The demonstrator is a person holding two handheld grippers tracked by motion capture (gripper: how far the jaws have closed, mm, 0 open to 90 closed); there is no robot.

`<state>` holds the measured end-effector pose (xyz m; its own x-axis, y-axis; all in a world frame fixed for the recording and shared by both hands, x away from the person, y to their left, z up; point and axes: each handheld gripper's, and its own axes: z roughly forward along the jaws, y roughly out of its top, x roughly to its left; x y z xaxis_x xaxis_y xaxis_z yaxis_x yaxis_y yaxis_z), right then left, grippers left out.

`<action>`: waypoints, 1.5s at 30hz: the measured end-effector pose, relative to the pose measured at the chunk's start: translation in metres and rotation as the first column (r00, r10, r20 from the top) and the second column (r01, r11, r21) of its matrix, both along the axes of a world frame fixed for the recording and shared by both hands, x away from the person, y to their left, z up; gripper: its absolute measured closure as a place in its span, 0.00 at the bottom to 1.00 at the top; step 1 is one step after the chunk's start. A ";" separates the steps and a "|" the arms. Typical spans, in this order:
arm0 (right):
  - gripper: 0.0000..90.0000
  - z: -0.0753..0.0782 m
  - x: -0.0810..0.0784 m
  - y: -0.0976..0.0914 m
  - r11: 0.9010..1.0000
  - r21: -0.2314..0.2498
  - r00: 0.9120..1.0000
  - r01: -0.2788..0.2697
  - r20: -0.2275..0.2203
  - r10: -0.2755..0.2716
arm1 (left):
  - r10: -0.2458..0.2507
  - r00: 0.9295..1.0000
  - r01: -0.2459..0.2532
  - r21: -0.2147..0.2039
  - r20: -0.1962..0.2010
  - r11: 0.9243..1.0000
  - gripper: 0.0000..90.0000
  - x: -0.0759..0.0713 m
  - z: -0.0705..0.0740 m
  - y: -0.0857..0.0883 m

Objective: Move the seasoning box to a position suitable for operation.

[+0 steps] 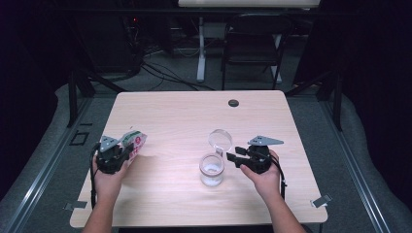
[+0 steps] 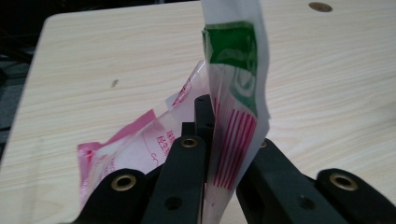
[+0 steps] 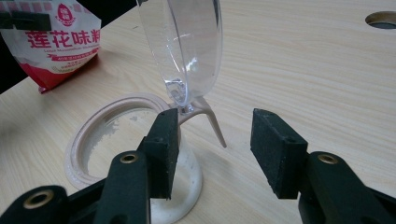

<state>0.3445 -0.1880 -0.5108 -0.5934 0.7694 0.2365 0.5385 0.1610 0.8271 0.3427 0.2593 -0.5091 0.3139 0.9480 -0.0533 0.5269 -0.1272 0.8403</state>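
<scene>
You are holding a gripper in each hand over a pale wooden table (image 1: pixel 184 116). Your left gripper (image 1: pixel 127 151) is sitting near the table's left edge, and its jaws are pinched together on a plastic bag (image 1: pixel 134 141). In the left gripper view the bag (image 2: pixel 236 112) is standing upright between the jaws, showing a green patch near its top and red stripes lower down, while more of it is crumpling pink and clear to the left of the jaws, low over the tabletop.

Your right gripper (image 1: pixel 232 156) is sitting right of centre, its jaws pointing left toward a clear jar (image 1: pixel 212 170). In the right gripper view those jaws are standing well apart and gripping nothing; the gripper (image 3: pixel 214 151) is hovering just beside the jar (image 3: pixel 135 158), with the left jaw overlapping the jar's rim in that view. Whether it is touching the rim, you cannot tell.

The jar is standing upright on the table between your two hands, nearer your right one. Its rim is a pale beige ring, and white residue is clinging to the inside. Its clear round lid (image 1: pixel 220 140) is flipped open, standing up from a hinge at the rim's far side. In the right gripper view the lid (image 3: pixel 187 46) is rising steeply above the jaws, and the bag (image 3: pixel 56 42) is showing beyond the jar, red and white with printed characters.
</scene>
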 end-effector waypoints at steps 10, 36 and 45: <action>0.58 0.000 -0.001 0.000 1.000 0.005 1.000 -0.007 0.005 0.007 | 0.064 0.997 -0.065 0.016 0.052 0.998 1.00 -0.007 0.017 0.019; 0.57 0.002 -0.030 -0.028 0.998 0.018 0.998 0.054 0.034 -0.055 | 0.106 0.986 -0.108 0.009 0.132 0.994 1.00 0.004 0.061 0.036; 0.57 0.002 -0.035 -0.035 0.997 0.016 0.996 0.078 0.039 -0.079 | 0.015 0.988 -0.018 0.018 0.155 1.000 1.00 0.002 0.073 0.010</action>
<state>0.3100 -0.2225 -0.5092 -0.5403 0.8107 0.2257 0.5157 0.1070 0.8501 0.3448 0.2694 -0.4357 0.3013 0.9534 0.0127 0.3926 -0.1362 0.9096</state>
